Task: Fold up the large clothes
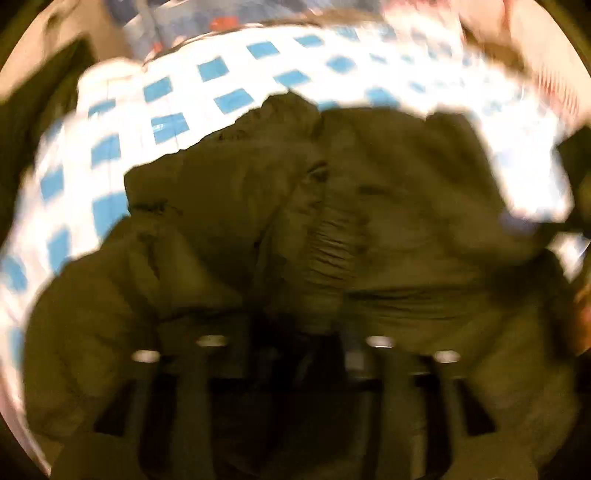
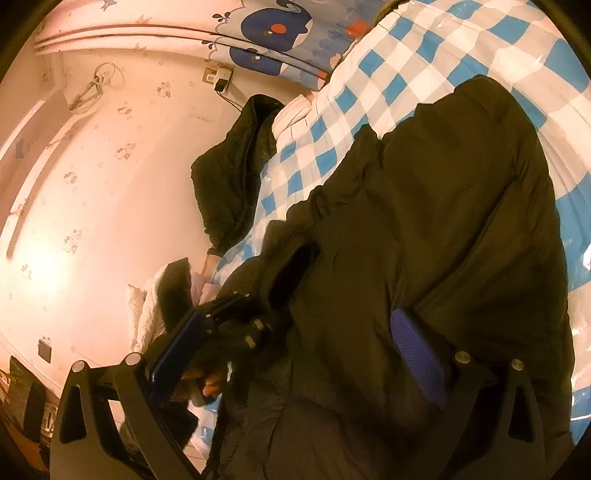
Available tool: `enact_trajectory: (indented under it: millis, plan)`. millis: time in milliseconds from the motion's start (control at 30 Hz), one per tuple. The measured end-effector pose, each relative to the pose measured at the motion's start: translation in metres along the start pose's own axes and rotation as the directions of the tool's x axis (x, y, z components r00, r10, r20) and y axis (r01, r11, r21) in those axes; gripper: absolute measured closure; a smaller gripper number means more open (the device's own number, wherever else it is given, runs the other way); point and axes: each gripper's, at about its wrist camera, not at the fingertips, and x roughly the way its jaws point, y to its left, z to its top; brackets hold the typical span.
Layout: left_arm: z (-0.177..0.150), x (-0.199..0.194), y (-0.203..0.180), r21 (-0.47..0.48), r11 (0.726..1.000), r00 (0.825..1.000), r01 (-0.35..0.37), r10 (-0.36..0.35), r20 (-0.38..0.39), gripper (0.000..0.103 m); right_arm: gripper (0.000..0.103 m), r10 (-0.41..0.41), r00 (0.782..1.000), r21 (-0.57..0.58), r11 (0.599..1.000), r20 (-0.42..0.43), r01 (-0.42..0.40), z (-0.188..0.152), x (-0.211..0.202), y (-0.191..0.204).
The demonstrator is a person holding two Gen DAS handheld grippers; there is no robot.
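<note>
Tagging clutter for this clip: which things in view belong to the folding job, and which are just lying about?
In the job: dark padded jacket; checked bed sheet under it; left gripper; right gripper.
Lying about: second dark garment by the wall; wall charger; whale-print fabric; white bedding.

No text, label, brand, number or sign can be read in either view. The curtain (image 2: 273, 33) carries only whale drawings, the wall (image 2: 110, 166) only small printed figures, and the left wrist view is too blurred to show any lettering.
</note>
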Motion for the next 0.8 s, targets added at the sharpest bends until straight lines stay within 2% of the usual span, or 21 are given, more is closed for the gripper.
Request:
enact_trajectory:
  millis: [133,200,300,367,400,433,467,567,600,633,667,733,767,800]
  plan:
    - [-0.005,-0.036,-0.006,-0.054,0.992,0.99,0.111,-0.105,0.098,0.08,0.006,-0.052,0.999,-0.086,0.995,0.015,0.053,-0.003,-0.001,0.018]
    - [-0.002,-0.047,-0.003,-0.038,0.992,0.988,0.118,-0.114,0.102,0.076,0.006,-0.162,0.987,-0.147,0.976,0.001,0.16,-0.004,0.006,0.025]
    - [-0.011,-0.054,0.009,-0.05,0.993,0.992,0.106,-0.102,0.079,0.075,0.006,-0.346,0.926,-0.14,0.935,-0.153,0.326,-0.011,0.039,-0.004]
    - [-0.012,-0.06,0.026,-0.105,0.986,0.987,0.133,-0.123,0.101,0.076,0.007,-0.403,0.901,-0.189,0.909,-0.163,0.372,-0.016,0.048,-0.005]
    - [-0.011,-0.06,0.035,-0.129,0.979,0.983,0.155,-0.139,0.122,0.078,0.007,-0.452,0.875,-0.238,0.881,-0.172,0.408,-0.018,0.053,0.001]
    - [-0.012,-0.068,0.045,-0.163,0.969,0.974,0.185,-0.159,0.159,0.079,0.007,-0.494,0.851,-0.292,0.852,-0.176,0.434,-0.021,0.059,0.007]
    - [-0.012,-0.072,0.051,-0.187,0.959,0.967,0.211,-0.177,0.182,0.08,0.007,-0.52,0.837,-0.325,0.832,-0.173,0.449,-0.024,0.063,0.01]
    - [-0.008,-0.089,0.053,-0.199,0.928,0.932,0.313,-0.26,0.254,0.081,0.006,-0.546,0.822,-0.353,0.81,-0.165,0.468,-0.029,0.066,0.012]
    - [-0.006,-0.093,0.05,-0.192,0.922,0.921,0.337,-0.281,0.269,0.081,0.006,-0.537,0.827,-0.345,0.817,-0.166,0.461,-0.027,0.065,0.012]
    - [-0.001,-0.102,0.041,-0.172,0.91,0.9,0.379,-0.319,0.297,0.081,0.006,-0.494,0.853,-0.306,0.849,-0.17,0.43,-0.024,0.059,0.011]
    - [0.004,-0.108,0.033,-0.15,0.904,0.886,0.401,-0.341,0.313,0.081,0.006,-0.436,0.883,-0.26,0.885,-0.173,0.386,-0.021,0.053,0.01]
    - [0.016,-0.123,0.009,-0.091,0.89,0.852,0.447,-0.393,0.347,0.081,0.006,-0.221,0.962,-0.116,0.972,-0.158,0.204,-0.01,0.035,0.007]
    - [0.023,-0.128,-0.004,-0.059,0.879,0.832,0.473,-0.423,0.359,0.081,0.006,-0.064,0.991,-0.015,0.998,-0.121,0.063,-0.002,0.02,0.001]
    - [0.027,-0.13,-0.012,-0.042,0.873,0.821,0.486,-0.44,0.365,0.081,0.006,0.04,0.995,0.051,0.998,-0.088,-0.036,0.003,0.01,-0.005]
